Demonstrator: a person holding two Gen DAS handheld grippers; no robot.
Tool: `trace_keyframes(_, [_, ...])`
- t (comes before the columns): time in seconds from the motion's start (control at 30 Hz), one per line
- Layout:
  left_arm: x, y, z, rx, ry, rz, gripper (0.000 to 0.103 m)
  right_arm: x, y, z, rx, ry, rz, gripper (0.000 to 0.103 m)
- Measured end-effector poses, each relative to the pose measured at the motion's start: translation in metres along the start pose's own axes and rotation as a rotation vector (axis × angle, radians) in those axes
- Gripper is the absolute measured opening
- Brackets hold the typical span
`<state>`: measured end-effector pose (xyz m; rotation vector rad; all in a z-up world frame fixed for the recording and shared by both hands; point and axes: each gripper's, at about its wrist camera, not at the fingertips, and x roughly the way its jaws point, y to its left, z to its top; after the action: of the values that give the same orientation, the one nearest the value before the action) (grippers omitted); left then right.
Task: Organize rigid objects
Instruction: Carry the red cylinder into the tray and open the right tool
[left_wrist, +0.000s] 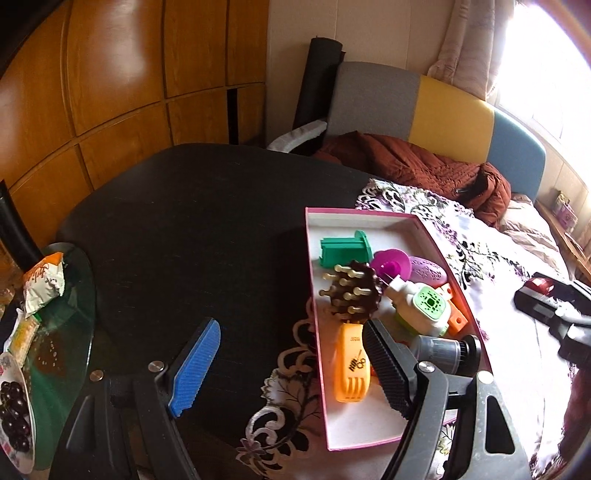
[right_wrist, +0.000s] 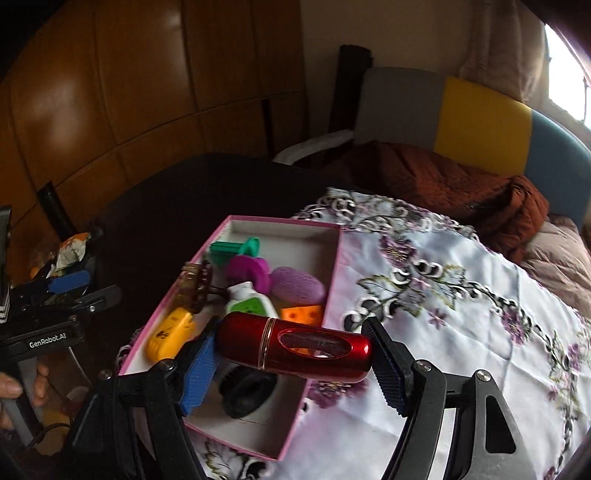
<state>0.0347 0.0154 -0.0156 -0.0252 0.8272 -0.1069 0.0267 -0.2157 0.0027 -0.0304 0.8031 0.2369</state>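
Observation:
My right gripper (right_wrist: 293, 365) is shut on a glossy red capsule-shaped case (right_wrist: 295, 347), gripped end to end between the blue and black pads. It hangs over the near right part of a pink-rimmed box (right_wrist: 332, 273). The box holds a green spool (right_wrist: 236, 249), a brown knobbed comb (left_wrist: 351, 295), an orange brush (left_wrist: 351, 373), a magenta funnel (left_wrist: 391, 264), a purple oval (right_wrist: 297, 284), a white-and-green device (left_wrist: 424, 306) and a black-capped cylinder (left_wrist: 447, 349). My left gripper (left_wrist: 291, 369) stands open and empty at the box's left rim.
The box lies on a white floral cloth (right_wrist: 461, 295) over a dark round table (left_wrist: 192, 229). A glass side table (left_wrist: 66, 325) at the left carries snack packets and a plate of dark grapes (left_wrist: 14, 413). A rust-brown jacket (left_wrist: 424, 166) lies on the sofa behind.

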Motion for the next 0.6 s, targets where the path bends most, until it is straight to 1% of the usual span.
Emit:
trace_keyframes(0.1, [-0.002, 0.007, 0.000, -0.012, -0.003, 0.010, 0.081, 0.015, 0.023, 0.000, -0.040, 0.018, 0.038, 0.075])
trace_keyframes(0.2, [-0.002, 0.013, 0.000, -0.028, 0.000, 0.015, 0.081, 0.024, 0.039, -0.002, -0.077, 0.039, 0.058, 0.075])
trace_keyframes(0.47, [0.004, 0.029, -0.001, -0.090, 0.020, 0.010, 0.081, 0.041, 0.065, -0.008, -0.205, 0.111, 0.128, 0.075])
trace_keyframes(0.6, [0.006, 0.037, -0.002, -0.119, 0.028, 0.008, 0.081, 0.055, 0.075, -0.007, -0.283, 0.156, 0.145, 0.075])
